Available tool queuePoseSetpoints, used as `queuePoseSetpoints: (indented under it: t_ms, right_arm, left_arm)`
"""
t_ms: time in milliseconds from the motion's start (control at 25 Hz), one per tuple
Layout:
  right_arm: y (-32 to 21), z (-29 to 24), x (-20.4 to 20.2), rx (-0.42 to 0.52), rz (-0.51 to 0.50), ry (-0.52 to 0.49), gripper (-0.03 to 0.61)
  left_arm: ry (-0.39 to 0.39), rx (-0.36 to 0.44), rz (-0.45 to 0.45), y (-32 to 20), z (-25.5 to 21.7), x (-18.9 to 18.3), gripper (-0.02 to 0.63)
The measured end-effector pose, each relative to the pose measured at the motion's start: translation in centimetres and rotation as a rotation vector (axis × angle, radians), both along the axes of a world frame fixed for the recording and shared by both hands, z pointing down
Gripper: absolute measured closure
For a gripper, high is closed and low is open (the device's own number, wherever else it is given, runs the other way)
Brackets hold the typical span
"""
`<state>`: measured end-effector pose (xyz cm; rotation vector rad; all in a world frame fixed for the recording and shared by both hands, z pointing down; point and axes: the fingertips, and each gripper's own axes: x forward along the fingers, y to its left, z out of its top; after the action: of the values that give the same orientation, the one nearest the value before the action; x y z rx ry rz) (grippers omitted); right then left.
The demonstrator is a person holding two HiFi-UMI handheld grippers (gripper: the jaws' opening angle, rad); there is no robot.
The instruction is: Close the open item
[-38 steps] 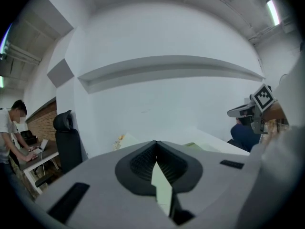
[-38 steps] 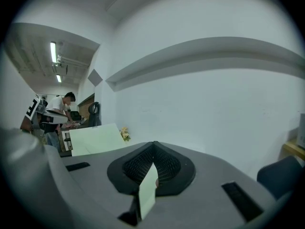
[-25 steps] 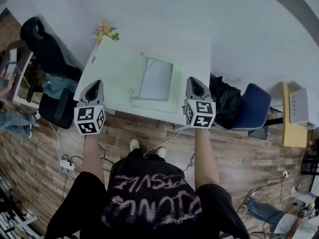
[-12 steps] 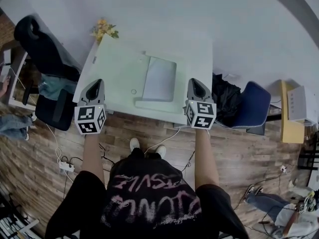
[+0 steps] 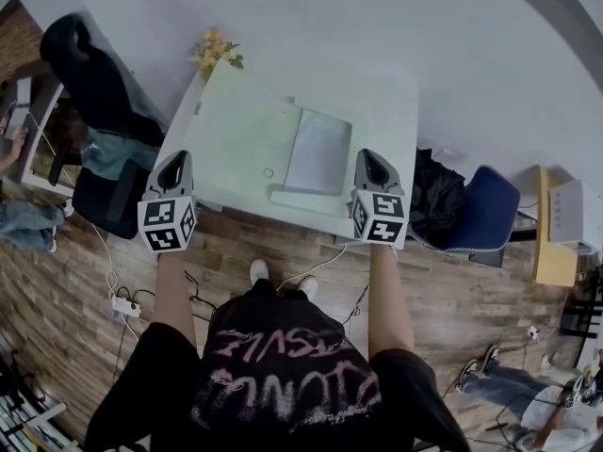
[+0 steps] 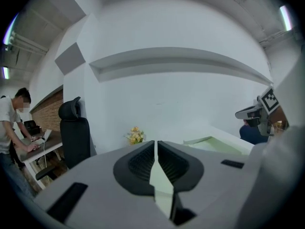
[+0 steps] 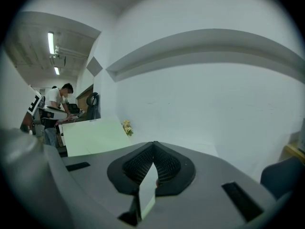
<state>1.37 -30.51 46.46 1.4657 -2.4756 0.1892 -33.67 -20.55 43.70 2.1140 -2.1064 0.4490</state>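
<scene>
An open laptop (image 5: 318, 152) lies on the pale table (image 5: 236, 121), a grey panel flat and a narrower pale panel along its near edge. My left gripper (image 5: 177, 158) hovers over the table's near left corner, left of the laptop. Its jaws (image 6: 156, 142) show only a thin slit and hold nothing. My right gripper (image 5: 372, 155) hangs over the near right edge, just right of the laptop, jaws (image 7: 153, 143) shut and empty. Neither gripper touches the laptop. Each gripper also shows in the other's view, the right gripper (image 6: 259, 111) and the left gripper (image 7: 40, 109).
A black office chair (image 5: 89, 73) stands left of the table, yellow flowers (image 5: 215, 53) at its far left corner. A black bag (image 5: 435, 196) and a blue chair (image 5: 485, 215) sit to the right. A power strip (image 5: 124, 306) lies on the wooden floor. A person (image 6: 12, 128) bends over a desk at far left.
The table and laptop have shifted right and slightly down in the head view. Both grippers hold about the same places in the picture, with their jaws unchanged.
</scene>
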Motion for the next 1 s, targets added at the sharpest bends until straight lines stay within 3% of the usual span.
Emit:
queuePoseSetpoints:
  t_ms: [280,600,800,1000]
  right_arm:
    - [0.5,1.3,-1.0,-0.026,-0.004,0.019,0.569]
    - [0.5,3.5,-1.1,-0.070,0.007,0.055,0.569]
    - [0.4,4.5,-1.2,-0.094,0.022,0.079,0.569]
    - [0.4,5.3,-0.3,-0.115,0.054,0.092,0.569]
  left_arm:
    - [0.050,0.008,-0.034,1.2,0.2,-3.2,0.495]
    - [0.061,-0.007,-0.093,2.3,1.6,-8.2,0.499]
    - [0.028,-0.076,-0.050,1.1,3.7,-9.8,0.499]
    - [0.094,-0.070,0.081,-0.7,3.9,-8.4,0.500]
